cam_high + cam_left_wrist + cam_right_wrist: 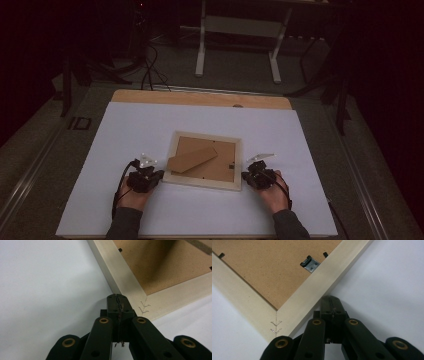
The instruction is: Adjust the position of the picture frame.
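Note:
A pale wooden picture frame [205, 182] lies face down on the white table sheet [125, 130], its brown backing board [215, 165] and fold-out stand [190, 159] facing up. My left gripper [159, 176] is shut, with its tip at the frame's near left corner [143, 306]; nothing is between its jaws. My right gripper [245, 176] is shut too, its tip against the outer edge of the frame [317, 290] beside the near right corner. Both grippers [117, 298] [330, 300] rest low on the sheet, each held by a hand.
A small metal hanger clip [310, 264] and black tabs sit on the backing edge. The wooden table edge [200, 97] shows beyond the sheet. A white stand [237, 30] and cables [150, 70] are on the floor behind.

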Tool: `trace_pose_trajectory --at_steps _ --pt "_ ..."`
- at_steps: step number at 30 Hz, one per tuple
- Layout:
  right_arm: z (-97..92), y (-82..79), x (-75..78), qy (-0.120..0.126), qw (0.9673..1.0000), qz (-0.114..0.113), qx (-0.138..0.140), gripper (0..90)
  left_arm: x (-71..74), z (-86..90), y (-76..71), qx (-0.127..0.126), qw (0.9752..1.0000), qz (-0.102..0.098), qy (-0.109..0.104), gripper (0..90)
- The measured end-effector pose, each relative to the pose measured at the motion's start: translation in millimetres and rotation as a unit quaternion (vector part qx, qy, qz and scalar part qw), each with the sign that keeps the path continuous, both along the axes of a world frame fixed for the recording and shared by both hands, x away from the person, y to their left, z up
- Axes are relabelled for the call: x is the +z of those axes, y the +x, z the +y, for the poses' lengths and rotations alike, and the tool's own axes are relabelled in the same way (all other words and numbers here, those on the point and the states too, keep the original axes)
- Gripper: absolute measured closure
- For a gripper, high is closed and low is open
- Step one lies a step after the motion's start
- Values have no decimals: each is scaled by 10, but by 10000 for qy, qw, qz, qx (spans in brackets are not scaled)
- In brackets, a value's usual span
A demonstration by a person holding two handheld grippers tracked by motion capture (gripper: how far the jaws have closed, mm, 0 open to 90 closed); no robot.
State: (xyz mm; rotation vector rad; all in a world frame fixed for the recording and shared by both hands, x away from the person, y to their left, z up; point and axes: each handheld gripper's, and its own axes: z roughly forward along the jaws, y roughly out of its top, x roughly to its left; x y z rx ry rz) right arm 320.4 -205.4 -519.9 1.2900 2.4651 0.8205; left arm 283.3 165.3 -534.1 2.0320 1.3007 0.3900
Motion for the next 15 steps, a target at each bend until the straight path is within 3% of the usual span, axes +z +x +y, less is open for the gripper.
trace_pose_trajectory --at_steps 15 --pt "2 111 -11 148 9999 34 -45 900 8 18 -12 -2 10000 1 -73 900"
